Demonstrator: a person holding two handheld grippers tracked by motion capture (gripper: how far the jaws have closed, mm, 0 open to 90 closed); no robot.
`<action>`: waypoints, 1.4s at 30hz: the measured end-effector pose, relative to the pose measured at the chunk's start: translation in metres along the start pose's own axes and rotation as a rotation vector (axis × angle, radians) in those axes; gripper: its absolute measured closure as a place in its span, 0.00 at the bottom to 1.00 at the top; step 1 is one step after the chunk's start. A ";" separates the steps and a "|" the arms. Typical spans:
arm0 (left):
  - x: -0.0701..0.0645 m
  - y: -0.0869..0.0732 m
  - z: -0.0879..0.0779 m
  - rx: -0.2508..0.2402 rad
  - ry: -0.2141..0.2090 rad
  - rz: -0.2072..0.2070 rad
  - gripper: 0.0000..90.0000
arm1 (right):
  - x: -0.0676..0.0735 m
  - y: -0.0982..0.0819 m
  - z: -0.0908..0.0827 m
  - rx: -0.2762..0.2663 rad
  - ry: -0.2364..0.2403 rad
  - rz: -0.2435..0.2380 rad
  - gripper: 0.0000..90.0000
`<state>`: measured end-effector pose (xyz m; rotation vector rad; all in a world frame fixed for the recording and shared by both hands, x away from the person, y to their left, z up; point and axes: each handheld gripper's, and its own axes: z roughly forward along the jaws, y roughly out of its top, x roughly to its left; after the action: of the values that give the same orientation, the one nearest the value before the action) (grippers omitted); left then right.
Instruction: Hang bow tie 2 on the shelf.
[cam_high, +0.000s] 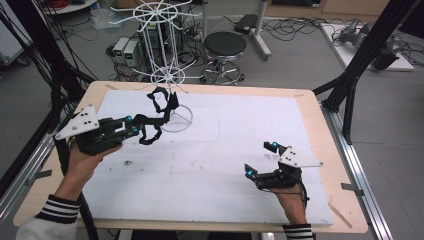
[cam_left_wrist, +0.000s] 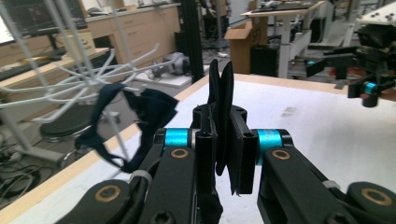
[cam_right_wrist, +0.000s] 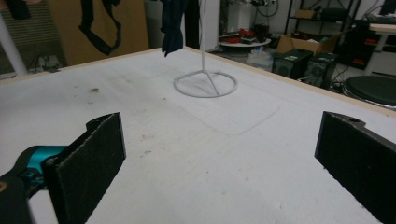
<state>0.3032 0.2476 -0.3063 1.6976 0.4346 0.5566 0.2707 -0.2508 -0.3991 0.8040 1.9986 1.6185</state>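
A black strappy garment (cam_high: 159, 112) hangs in the air over the table's back left, beside the white wire rack (cam_high: 165, 50). My left gripper (cam_high: 134, 126) is shut on one end of it. In the left gripper view a fold of the garment (cam_left_wrist: 219, 93) is pinched upright between the jaws of that gripper (cam_left_wrist: 223, 140), and the rest droops left among the rack's wires (cam_left_wrist: 70, 84). My right gripper (cam_high: 260, 159) is low over the table's front right, open, with nothing between its pads (cam_right_wrist: 100, 154). The right gripper view shows the garment (cam_right_wrist: 173, 23) dangling above the rack's ring base (cam_right_wrist: 205, 86).
A white mat (cam_high: 225, 150) covers the wooden table (cam_high: 320, 130). The rack's ring base (cam_high: 177, 119) stands on the mat at the back left. Behind the table are a black stool (cam_high: 225, 47), cables and boxes on the floor. Black frame posts (cam_high: 360, 60) rise at the right.
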 end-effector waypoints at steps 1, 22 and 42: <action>0.001 0.001 -0.003 0.002 0.014 0.000 0.92 | 0.000 -0.002 -0.001 -0.002 0.001 0.006 0.01; 0.033 0.004 -0.022 0.029 0.199 -0.046 0.92 | 0.001 -0.020 -0.020 -0.049 -0.199 0.000 0.01; 0.053 0.007 -0.020 0.051 0.359 -0.089 0.92 | -0.002 -0.047 -0.024 -0.135 -0.258 0.003 0.01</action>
<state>0.3344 0.2924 -0.2900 1.6200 0.7832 0.7932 0.2482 -0.2764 -0.4399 0.9128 1.6921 1.5460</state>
